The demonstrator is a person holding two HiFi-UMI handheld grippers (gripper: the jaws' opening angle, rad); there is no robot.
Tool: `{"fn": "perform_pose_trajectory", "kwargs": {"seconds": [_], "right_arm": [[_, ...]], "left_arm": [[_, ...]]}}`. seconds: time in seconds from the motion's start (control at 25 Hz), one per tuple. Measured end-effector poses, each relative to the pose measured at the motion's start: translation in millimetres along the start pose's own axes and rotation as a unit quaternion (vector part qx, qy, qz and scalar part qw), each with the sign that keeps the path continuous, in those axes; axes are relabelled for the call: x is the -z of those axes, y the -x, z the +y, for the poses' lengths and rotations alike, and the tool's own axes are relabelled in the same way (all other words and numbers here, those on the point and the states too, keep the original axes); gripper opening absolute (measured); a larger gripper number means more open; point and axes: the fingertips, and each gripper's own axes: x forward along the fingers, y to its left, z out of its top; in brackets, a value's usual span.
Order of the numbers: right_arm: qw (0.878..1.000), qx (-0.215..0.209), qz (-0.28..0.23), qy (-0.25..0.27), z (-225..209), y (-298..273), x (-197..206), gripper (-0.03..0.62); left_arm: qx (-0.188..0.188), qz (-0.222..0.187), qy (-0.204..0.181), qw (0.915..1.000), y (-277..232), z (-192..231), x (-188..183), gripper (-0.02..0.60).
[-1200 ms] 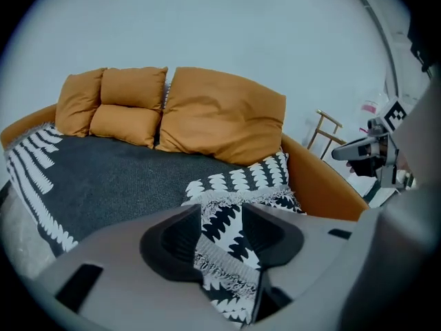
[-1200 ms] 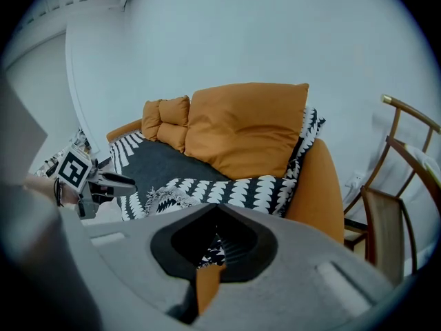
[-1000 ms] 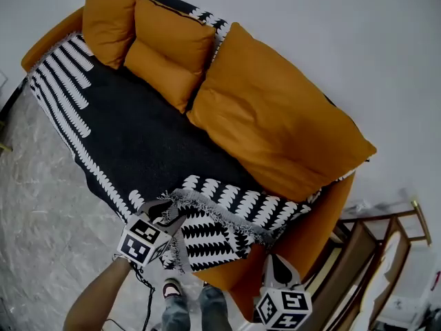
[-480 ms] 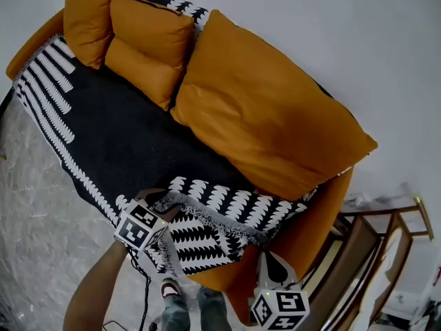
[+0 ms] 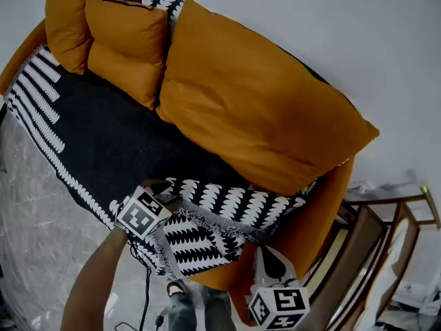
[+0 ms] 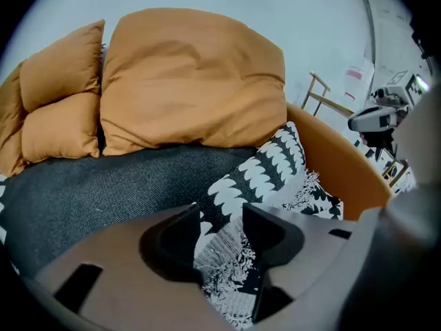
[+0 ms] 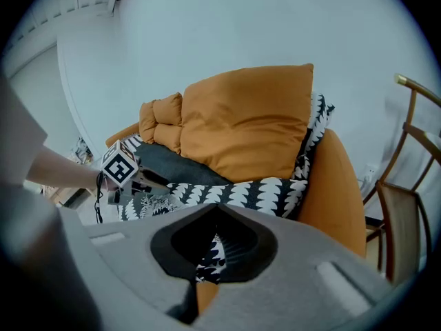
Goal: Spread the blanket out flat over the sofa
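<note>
A black blanket (image 5: 117,143) with a white leaf-pattern border covers the seat of the orange sofa (image 5: 320,212). Its right end is folded back in a fringed, patterned flap (image 5: 200,243) that hangs over the seat's front edge. My left gripper (image 5: 167,202) is shut on the fringed edge of that flap; in the left gripper view the fringe (image 6: 220,254) lies between the jaws of the left gripper (image 6: 222,229). My right gripper (image 5: 267,252) hovers below the right armrest, in front of the sofa. In its own view the right gripper (image 7: 217,212) is shut with nothing in it.
Three orange cushions lean on the backrest, the largest (image 5: 255,109) at the right. A wooden chair (image 5: 386,254) stands close beside the right armrest. Pale floor (image 5: 41,240) lies in front of the sofa. The person's feet (image 5: 176,292) are just below the flap.
The head view has drifted, so the sofa sits further left. My left gripper has risen slightly toward the seat with the fringed edge. The right gripper has hardly moved.
</note>
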Motion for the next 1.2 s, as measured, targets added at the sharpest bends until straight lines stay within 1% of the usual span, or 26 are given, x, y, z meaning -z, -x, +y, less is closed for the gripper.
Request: {"fn": "perform_pose_trajectory", "kwargs": {"seconds": [0.12,0.2,0.36,0.44,0.52,0.6,0.68,0.8,0.88,1.04,1.12,1.2], "right_arm": [[1.000,-0.004,0.001,-0.010,-4,-1,2,0.005],[1.000,-0.009,0.001,-0.007,-4,-2,3,0.005],[1.000,-0.015,0.001,-0.002,-7,-3,2,0.005],[1.000,-0.013,0.002,-0.006,-11,-3,3,0.005],[1.000,-0.012,-0.005,-0.012,-14,-4,0,0.005],[1.000,-0.015,-0.015,-0.017,-15,-6,-5,0.005],[1.000,-0.018,-0.017,-0.017,-16,-7,-7,0.005],[1.000,-0.023,-0.017,-0.012,-18,-9,-8,0.005],[0.999,-0.027,-0.016,-0.009,-19,-9,-9,0.005],[0.999,-0.032,-0.015,-0.009,-21,-8,-10,0.005],[0.999,-0.036,-0.016,-0.010,-21,-9,-8,0.005],[0.999,-0.040,-0.016,-0.010,-20,-9,-6,0.005]], "left_arm": [[0.005,0.023,-0.012,0.9997,-11,0,-2,0.193],[0.000,0.038,-0.021,0.9991,-16,3,-2,0.196],[-0.006,0.064,-0.067,0.9957,-25,11,-12,0.209],[0.003,0.077,-0.089,0.9930,-34,14,-12,0.210],[0.020,0.091,-0.103,0.9903,-41,15,-13,0.210],[0.039,0.108,-0.109,0.9874,-40,10,-16,0.210],[0.049,0.123,-0.112,0.9849,-41,9,-15,0.210],[0.055,0.142,-0.121,0.9809,-45,8,-10,0.210],[0.055,0.149,-0.141,0.9772,-48,9,-11,0.210],[0.057,0.173,-0.182,0.9663,-53,7,-13,0.210],[0.066,0.184,-0.189,0.9624,-58,4,-12,0.210],[0.070,0.190,-0.189,0.9609,-61,5,-11,0.210]]}}
